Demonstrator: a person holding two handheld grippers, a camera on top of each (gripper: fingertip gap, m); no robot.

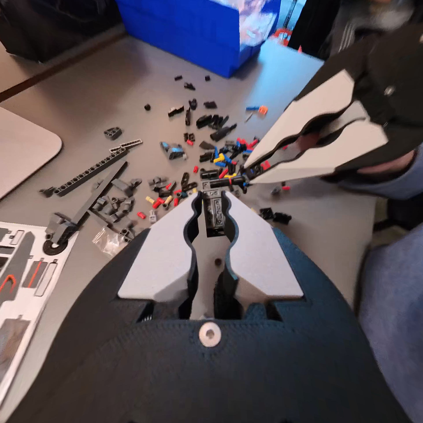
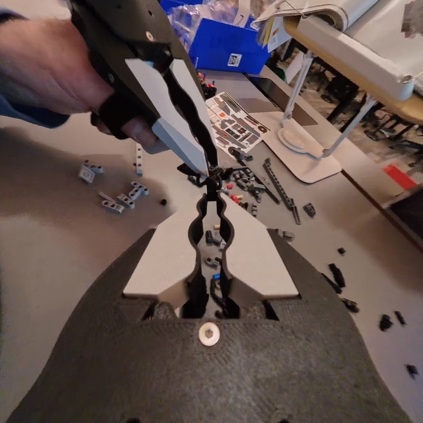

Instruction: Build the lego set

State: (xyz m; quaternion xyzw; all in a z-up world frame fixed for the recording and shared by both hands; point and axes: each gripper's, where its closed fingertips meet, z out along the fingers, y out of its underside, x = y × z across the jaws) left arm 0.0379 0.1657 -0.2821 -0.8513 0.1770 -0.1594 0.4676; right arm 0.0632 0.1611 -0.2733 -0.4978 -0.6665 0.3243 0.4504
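Note:
My left gripper (image 1: 211, 194) is shut on a black studded lego assembly (image 1: 215, 211) and holds it above the grey table (image 1: 91, 91). My right gripper (image 1: 247, 175) comes in from the right, shut on a thin black axle piece (image 1: 225, 182) with a red band. The axle's end touches the top of the assembly. In the right wrist view my right gripper (image 2: 211, 197) grips the black axle piece (image 2: 211, 186), and my left gripper (image 2: 209, 172) reaches down from the upper left, its tips meeting the piece. A hand (image 2: 45, 68) holds the left gripper.
Many small black, red, blue and yellow pieces (image 1: 219, 151) lie just beyond the grippers. Long dark grey beams (image 1: 91, 171) and a sticker sheet (image 1: 23, 286) lie left. A blue box (image 1: 194, 34) stands at the back. Light grey pieces (image 2: 123, 199) and a white lamp base (image 2: 304, 155) sit on the table. Left and right tips are no more than a few centimetres apart.

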